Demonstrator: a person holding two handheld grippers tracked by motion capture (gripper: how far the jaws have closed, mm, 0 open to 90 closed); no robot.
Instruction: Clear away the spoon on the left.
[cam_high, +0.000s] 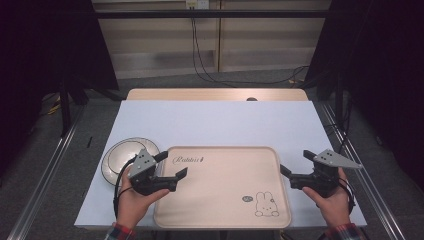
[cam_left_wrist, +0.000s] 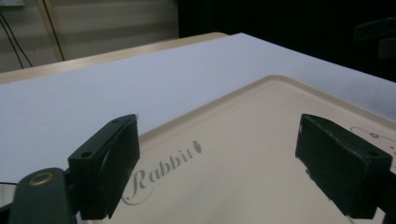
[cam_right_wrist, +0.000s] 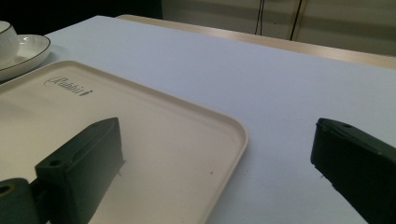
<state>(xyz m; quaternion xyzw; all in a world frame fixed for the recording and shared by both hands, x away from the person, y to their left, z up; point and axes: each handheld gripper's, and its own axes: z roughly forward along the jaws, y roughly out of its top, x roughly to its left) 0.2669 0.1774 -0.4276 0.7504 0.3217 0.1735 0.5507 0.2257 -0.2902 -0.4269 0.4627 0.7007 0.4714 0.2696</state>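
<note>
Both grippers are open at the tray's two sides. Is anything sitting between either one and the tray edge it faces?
Nothing visible does. The left gripper already hangs over the tray at its left rim, jaws apart. The right gripper sits just off the right rim with bare table between. The plate lies outside, left of the tray.

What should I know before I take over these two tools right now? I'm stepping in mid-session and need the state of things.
Left tool: open, holding nothing, over the tray's left edge beside the Rabbit lettering.
Right tool: open, holding nothing, at the tray's right edge.
Tray: flat on the white table, bare apart from its print.
Plate: on the table left of the tray, behind the left tool.
Done: nothing gripped or lifted yet.
Left: probably close on both tray edges.
</note>
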